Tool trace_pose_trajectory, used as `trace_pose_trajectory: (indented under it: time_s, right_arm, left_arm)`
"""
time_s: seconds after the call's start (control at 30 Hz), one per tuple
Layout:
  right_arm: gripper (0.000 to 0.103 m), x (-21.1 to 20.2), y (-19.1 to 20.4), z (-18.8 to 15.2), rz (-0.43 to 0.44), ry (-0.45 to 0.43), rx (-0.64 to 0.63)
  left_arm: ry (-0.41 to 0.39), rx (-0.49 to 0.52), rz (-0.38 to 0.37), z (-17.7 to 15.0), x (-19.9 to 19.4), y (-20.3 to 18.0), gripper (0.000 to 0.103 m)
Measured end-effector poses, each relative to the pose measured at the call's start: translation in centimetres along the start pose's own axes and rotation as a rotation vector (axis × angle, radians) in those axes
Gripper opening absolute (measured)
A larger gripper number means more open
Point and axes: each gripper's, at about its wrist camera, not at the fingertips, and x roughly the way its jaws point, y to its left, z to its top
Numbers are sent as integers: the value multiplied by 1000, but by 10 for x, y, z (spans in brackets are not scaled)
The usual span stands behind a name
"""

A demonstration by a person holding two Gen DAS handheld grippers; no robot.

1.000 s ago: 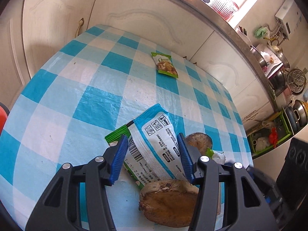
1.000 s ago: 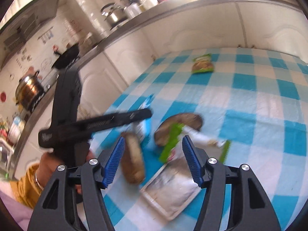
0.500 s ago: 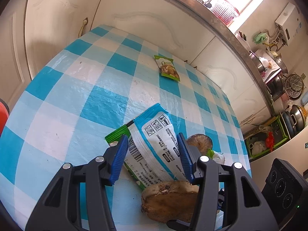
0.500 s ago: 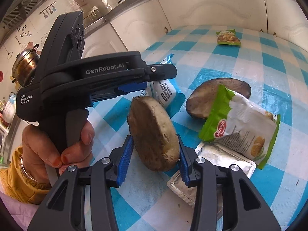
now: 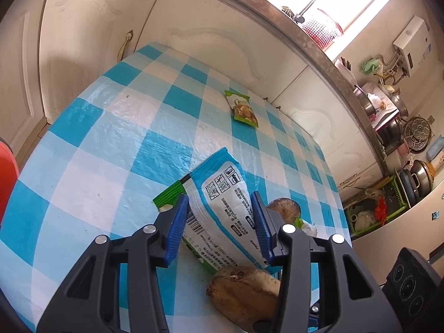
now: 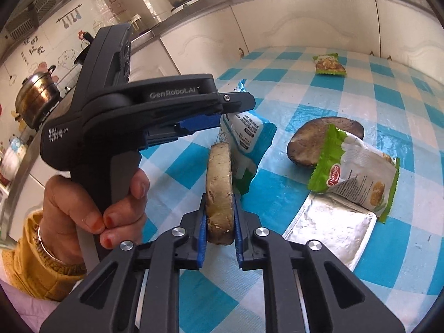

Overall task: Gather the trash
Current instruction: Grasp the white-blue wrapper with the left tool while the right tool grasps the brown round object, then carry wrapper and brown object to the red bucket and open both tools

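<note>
My right gripper [image 6: 219, 208] is closing and its pads press on a brown, flat vegetable slice [image 6: 219, 172], which stands on edge between them; the same slice [image 5: 244, 297] shows low in the left wrist view. My left gripper [image 5: 219, 222] is closing too, pinching a blue-and-white wrapper [image 5: 222, 208] with a green one under it. In the right wrist view that left gripper [image 6: 211, 122] sits just beyond the slice, with the wrapper [image 6: 247, 133] hanging from it. On the checked table [image 5: 97, 152] lie a second brown piece [image 6: 324, 141], a green-and-white wrapper [image 6: 358, 177], a silver pouch [image 6: 330, 230] and a green snack packet [image 6: 330, 65].
A person's hand [image 6: 91, 202] in a yellow sleeve holds the left gripper's handle. White cabinets and a steel counter edge [image 5: 277, 30] run behind the table. A red object [image 5: 7, 172] sits off the table's left edge. Pots and racks crowd the counter at right.
My right gripper moved in and closed on the brown slice, which turned from broadside to edge-on. My left gripper kept the wrapper and narrowed slightly while shifting over the table.
</note>
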Motion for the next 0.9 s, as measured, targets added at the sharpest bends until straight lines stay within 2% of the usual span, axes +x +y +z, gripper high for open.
trace_pose_trajectory:
  time_s: [0.6, 0.9]
  right_arm:
    - [17, -33, 7, 3, -74, -74, 2]
    - [17, -31, 19, 18, -53, -74, -8]
  left_arm:
    - [-103, -76, 14, 3, -61, 42, 43]
    - [-180, -118, 52, 2, -103, 72, 43]
